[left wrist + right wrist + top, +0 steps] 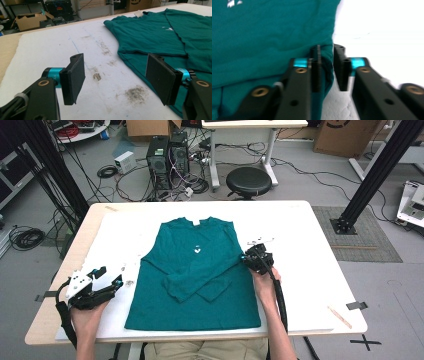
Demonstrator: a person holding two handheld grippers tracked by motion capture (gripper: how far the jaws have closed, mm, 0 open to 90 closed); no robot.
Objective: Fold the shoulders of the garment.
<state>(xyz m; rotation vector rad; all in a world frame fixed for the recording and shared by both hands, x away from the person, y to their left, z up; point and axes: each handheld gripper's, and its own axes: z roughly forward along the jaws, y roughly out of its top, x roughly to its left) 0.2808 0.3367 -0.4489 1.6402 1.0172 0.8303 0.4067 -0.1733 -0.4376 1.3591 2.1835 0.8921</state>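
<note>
Step in hand looks like folding the shirt, which lies flat mid-table w/ both sleeves crossed over the front. To do it well: pinch only the top layer at the side edge, lift low, carry across evenly. Right gripper is nearly clenched, cloth of the shirt's edge betw. its jaws. Left gripper is wide apart, empty, over bare table beside the shirt.

Right gripper pinching teal shirt edge — white table beyond.
</note>
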